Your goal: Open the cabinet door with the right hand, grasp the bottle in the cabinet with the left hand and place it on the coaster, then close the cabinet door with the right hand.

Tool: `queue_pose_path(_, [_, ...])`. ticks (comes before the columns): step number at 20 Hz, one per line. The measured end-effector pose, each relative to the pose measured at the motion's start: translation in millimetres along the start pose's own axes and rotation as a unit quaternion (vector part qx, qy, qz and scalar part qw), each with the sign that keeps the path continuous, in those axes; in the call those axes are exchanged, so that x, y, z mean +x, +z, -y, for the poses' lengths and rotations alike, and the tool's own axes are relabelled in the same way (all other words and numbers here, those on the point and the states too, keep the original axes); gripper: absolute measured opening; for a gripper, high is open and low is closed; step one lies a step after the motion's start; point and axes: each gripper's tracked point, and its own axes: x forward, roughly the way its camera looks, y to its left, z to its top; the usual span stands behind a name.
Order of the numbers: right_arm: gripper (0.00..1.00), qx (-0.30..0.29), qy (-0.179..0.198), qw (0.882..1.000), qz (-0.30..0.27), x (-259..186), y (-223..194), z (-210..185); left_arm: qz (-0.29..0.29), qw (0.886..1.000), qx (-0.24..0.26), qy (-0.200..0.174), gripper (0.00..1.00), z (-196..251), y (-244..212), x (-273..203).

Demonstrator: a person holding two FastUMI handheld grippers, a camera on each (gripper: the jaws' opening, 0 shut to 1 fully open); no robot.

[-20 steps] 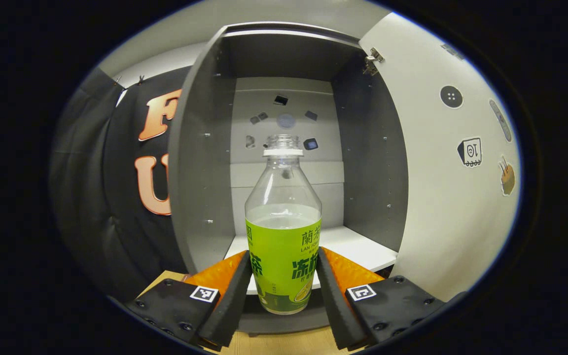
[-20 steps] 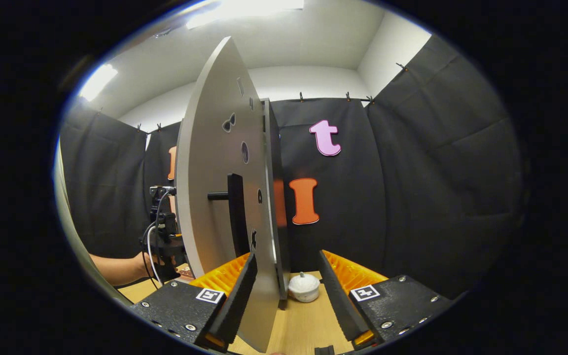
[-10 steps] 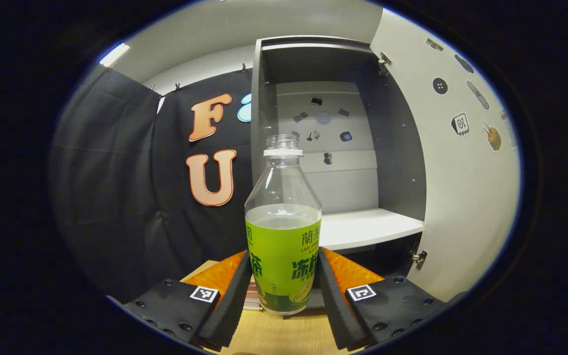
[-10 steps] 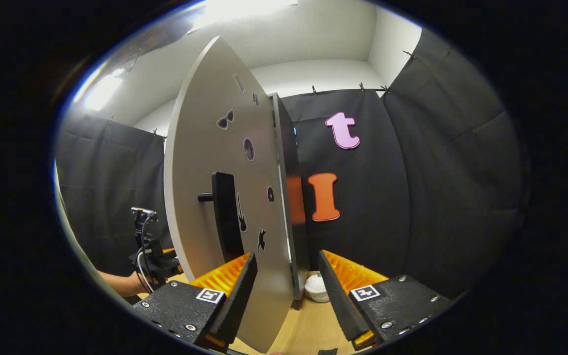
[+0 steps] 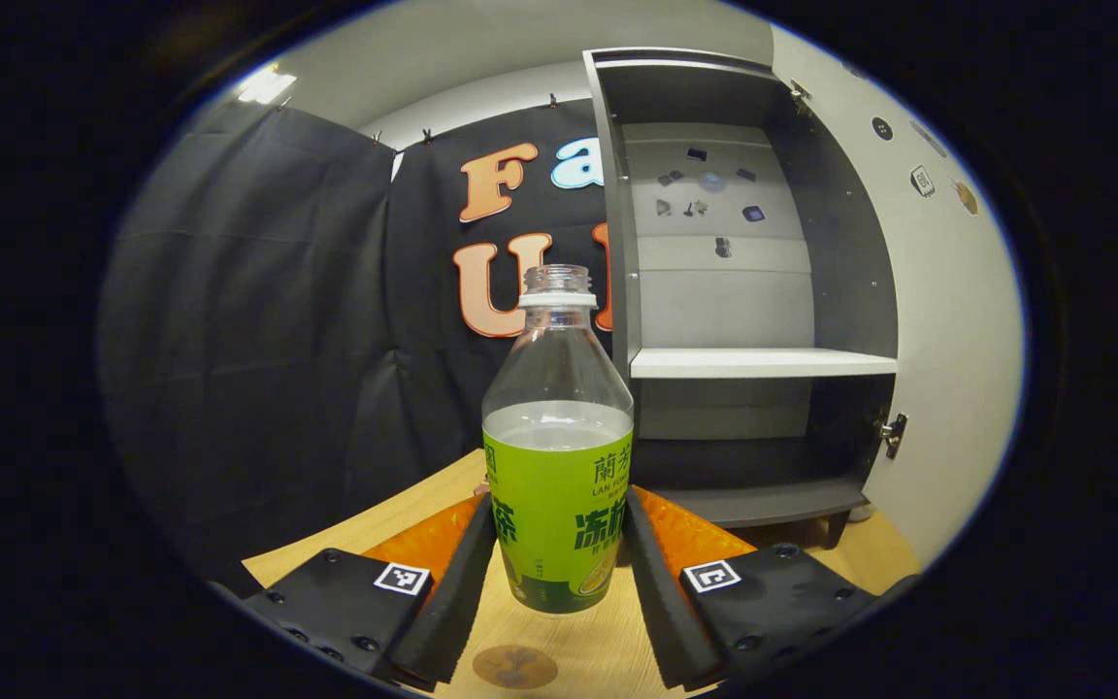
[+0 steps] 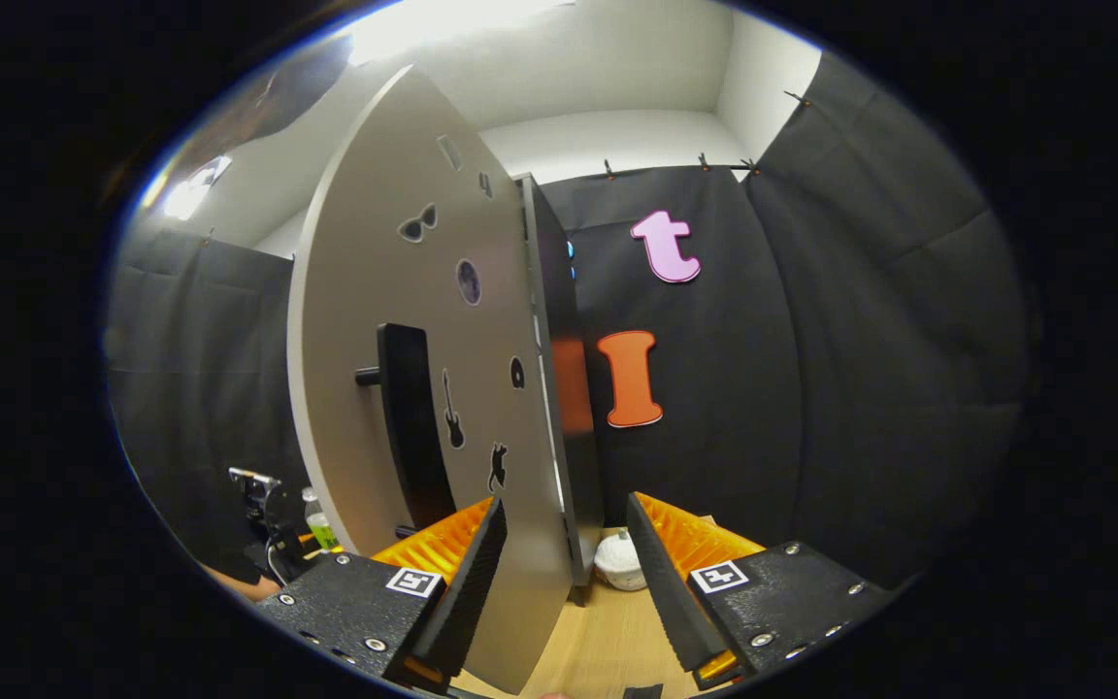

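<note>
Coaster: round brown disc on the wooden table, bottom centre, just below the bottle.
Left gripper: level, fingers pinching the bottle.
Bottle: centre frame, uncapped, green label, clear liquid.
Right gripper: jaws spread around the door's edge.
Cabinet door: open, left of centre.
Cabinet: upper right.

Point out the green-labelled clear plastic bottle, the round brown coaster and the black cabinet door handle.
Green-labelled clear plastic bottle (image 5: 557, 515): left gripper view, on its label.
Round brown coaster (image 5: 514, 667): left gripper view, on its centre.
Black cabinet door handle (image 6: 409, 417): right gripper view, on mid-bar.
</note>
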Motion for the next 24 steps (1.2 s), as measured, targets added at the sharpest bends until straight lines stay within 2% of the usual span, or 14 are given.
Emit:
queue_pose_path(4, [0.78, 0.006, -0.043, 0.999, -0.012, 0.7, -4.9, 20.4, -0.030, 0.999, 0.022, -0.001, 0.78, -3.1, -53.6, -5.2])
queue_pose_path(9, [0.78, 0.008, -0.075, 0.997, -0.022, -1.3, -5.4, 27.0, -0.041, 0.998, 0.044, 0.009, 0.80, -13.9, -101.8, -12.4])
queue_pose_path(12, [0.78, 0.012, -0.097, 0.995, -0.024, -1.2, -4.8, 29.5, -0.037, 0.998, 0.054, 0.005, 0.78, -13.4, -118.7, -10.7])
queue_pose_path(16, [0.78, 0.025, -0.119, 0.992, -0.020, -0.3, 1.6, 32.3, -0.039, 0.998, 0.045, 0.004, 0.80, -21.5, -143.2, -7.9])
queue_pose_path(20, [0.78, 0.041, -0.129, 0.991, -0.014, 4.1, 6.8, 31.5, -0.042, 0.999, 0.032, 0.002, 0.80, -30.1, -154.8, -2.4])
queue_pose_path(24, [0.78, 0.029, -0.139, 0.990, -0.016, 10.2, 8.6, 30.4, -0.039, 0.999, 0.018, -0.003, 0.81, -33.6, -162.0, -8.1])
